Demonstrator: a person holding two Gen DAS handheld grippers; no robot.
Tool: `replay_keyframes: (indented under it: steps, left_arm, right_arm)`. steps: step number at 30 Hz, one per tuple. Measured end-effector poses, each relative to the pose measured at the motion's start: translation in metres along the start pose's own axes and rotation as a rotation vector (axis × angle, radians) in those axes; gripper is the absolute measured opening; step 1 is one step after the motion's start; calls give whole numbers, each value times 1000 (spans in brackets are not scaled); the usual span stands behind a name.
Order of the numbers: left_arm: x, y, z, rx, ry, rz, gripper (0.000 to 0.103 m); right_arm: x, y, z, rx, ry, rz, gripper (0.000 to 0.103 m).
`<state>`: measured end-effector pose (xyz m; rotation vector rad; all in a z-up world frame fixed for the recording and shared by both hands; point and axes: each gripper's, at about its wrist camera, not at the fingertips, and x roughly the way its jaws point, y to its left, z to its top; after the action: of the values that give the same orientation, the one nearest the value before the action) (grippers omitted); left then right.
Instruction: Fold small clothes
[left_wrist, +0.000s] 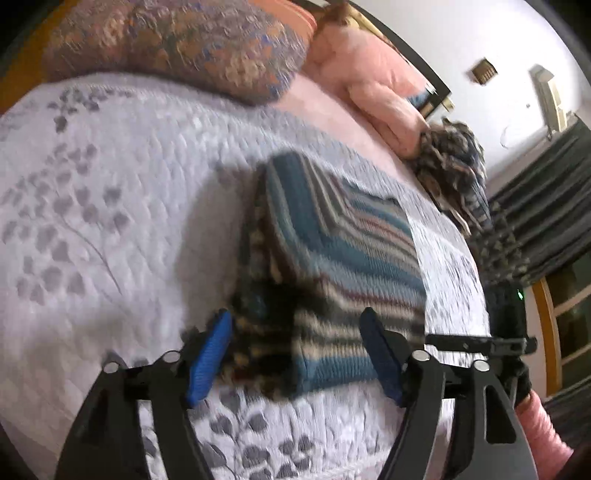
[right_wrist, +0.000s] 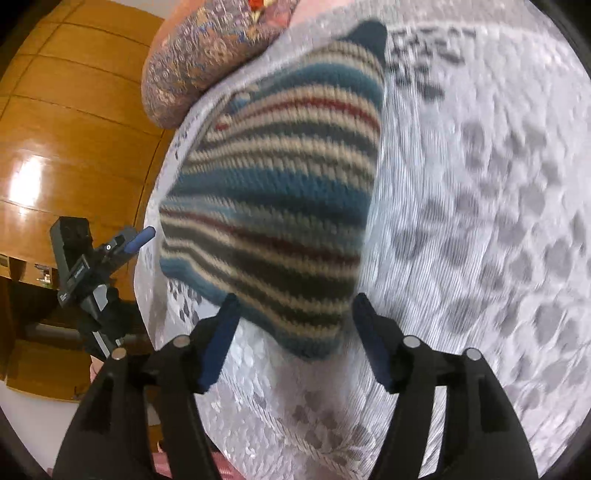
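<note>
A folded knit garment (left_wrist: 332, 254) with teal, cream, grey and red stripes lies on the white quilted bedspread (left_wrist: 110, 206). My left gripper (left_wrist: 295, 356) is open, its blue fingers (left_wrist: 210, 354) standing apart on either side of the garment's near edge. In the right wrist view the same garment (right_wrist: 280, 199) fills the middle of the bedspread (right_wrist: 480, 221). My right gripper (right_wrist: 297, 334) is open, just short of the garment's near corner. The left gripper (right_wrist: 110, 254) shows at the left, off the bed's edge. The right gripper's body (left_wrist: 498, 332) shows at the garment's right.
A floral pillow (left_wrist: 177, 44) and a pink blanket (left_wrist: 369, 81) lie at the head of the bed. A dark patterned heap of clothes (left_wrist: 454, 173) sits past the garment. Grey curtains (left_wrist: 546, 214) hang at the right. Wooden panelling (right_wrist: 74, 129) stands beside the bed.
</note>
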<state>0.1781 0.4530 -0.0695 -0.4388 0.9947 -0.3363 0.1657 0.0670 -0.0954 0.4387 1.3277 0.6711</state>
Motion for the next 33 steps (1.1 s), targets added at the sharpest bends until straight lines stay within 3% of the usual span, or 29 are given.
replay_keyframes:
  steps: [6, 13, 23, 28, 29, 33]
  left_arm:
    - [38, 7, 43, -55, 34, -2, 77]
    - [95, 15, 55, -47, 128, -1, 77]
    - [129, 39, 52, -93, 209, -197, 86]
    - [131, 38, 46, -81, 187, -229, 87]
    - [131, 35, 46, -69, 186, -217, 82]
    - [127, 30, 44, -37, 173, -200, 60]
  right_arm:
    - [-5, -6, 33, 25, -44, -4, 72]
    - [18, -17, 55, 49, -48, 35, 75]
    - [45, -33, 64, 65, -48, 125, 86]
    - [58, -39, 65, 97, -51, 178, 86]
    - [60, -39, 65, 102, -56, 190, 85]
    - [58, -31, 66, 87, -77, 182, 60]
